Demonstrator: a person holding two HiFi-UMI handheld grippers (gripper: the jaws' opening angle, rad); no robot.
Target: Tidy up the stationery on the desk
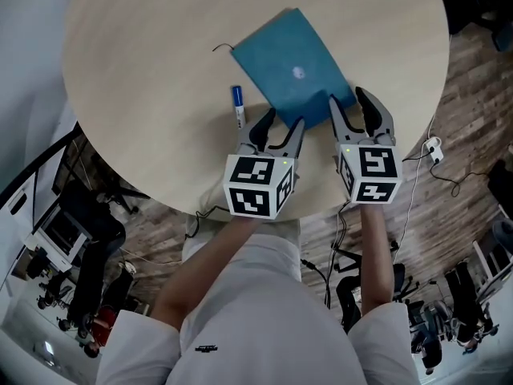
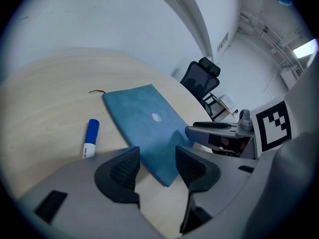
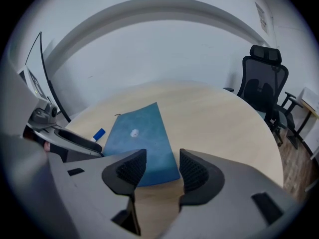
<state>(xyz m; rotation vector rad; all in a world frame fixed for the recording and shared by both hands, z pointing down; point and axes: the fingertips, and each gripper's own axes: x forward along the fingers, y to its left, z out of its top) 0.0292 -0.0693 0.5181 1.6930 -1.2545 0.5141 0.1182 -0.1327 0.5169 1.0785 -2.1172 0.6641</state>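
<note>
A flat blue pouch (image 1: 292, 66) with a small white mark lies on the round pale wooden table (image 1: 144, 70). To its left lies a marker (image 1: 238, 105) with a blue cap and white barrel. My left gripper (image 1: 282, 123) is open over the pouch's near left corner, nothing between its jaws. My right gripper (image 1: 347, 99) is open at the pouch's near right corner, also empty. In the left gripper view, the pouch (image 2: 144, 128) runs between the jaws of the left gripper (image 2: 157, 166) and the marker (image 2: 90, 138) lies left. The right gripper view shows the pouch (image 3: 142, 138) just beyond the right gripper (image 3: 162, 168).
A thin dark thread (image 1: 220, 48) lies at the pouch's far corner. A black office chair (image 3: 261, 83) stands past the table's far right side. Cables and a white plug (image 1: 433, 145) lie on the wooden floor by the table's near edge.
</note>
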